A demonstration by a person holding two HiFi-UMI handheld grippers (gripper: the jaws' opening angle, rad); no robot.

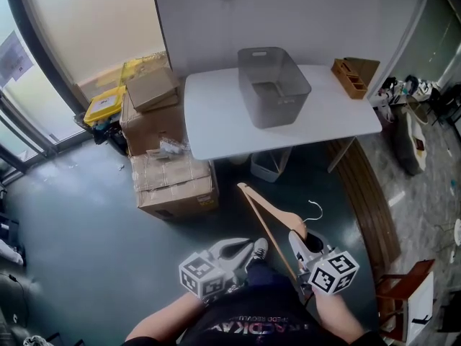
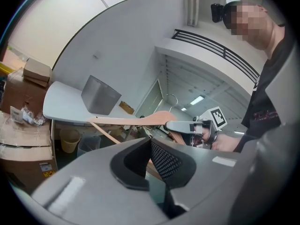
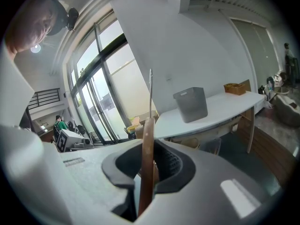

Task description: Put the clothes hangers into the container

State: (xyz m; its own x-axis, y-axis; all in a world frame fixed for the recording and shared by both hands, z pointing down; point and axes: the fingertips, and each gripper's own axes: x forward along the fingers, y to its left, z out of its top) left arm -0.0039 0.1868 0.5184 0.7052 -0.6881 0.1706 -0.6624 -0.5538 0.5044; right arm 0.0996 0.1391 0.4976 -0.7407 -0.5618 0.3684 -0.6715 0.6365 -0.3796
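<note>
Transport step: hanger [image 1: 268,216] at 6 o'clock, clamped in right gripper [image 1: 297,236]; left gripper [image 1: 248,246] seemingly parted, empty; next needs a lift to bin [image 1: 274,85] at 12 o'clock, hook clearing rim.

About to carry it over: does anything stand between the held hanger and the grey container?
Nothing visible does. Only floor lies between the hanger in the right gripper and the table; the container on it is open-topped.
</note>
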